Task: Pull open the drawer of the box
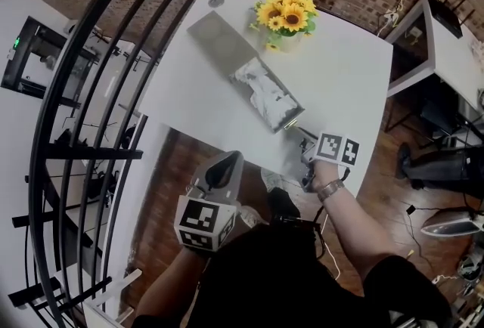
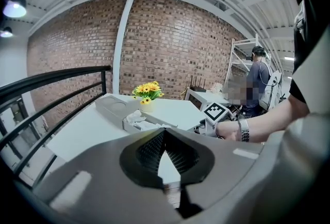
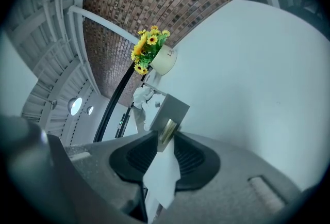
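Note:
A long grey box lies slantwise on the white table. Its drawer stands pulled out towards the table's near edge, with crumpled white material inside. My right gripper is at the drawer's front, open, and the brass handle sits between its tips without the pads pressing on it. The drawer front fills the space just beyond my right gripper. My left gripper hangs below the table's near edge, away from the box. The left gripper is shut on nothing.
A pot of sunflowers stands on the table beside the box. A black curved railing runs along the left. Another white table is at the right, and a person stands far back.

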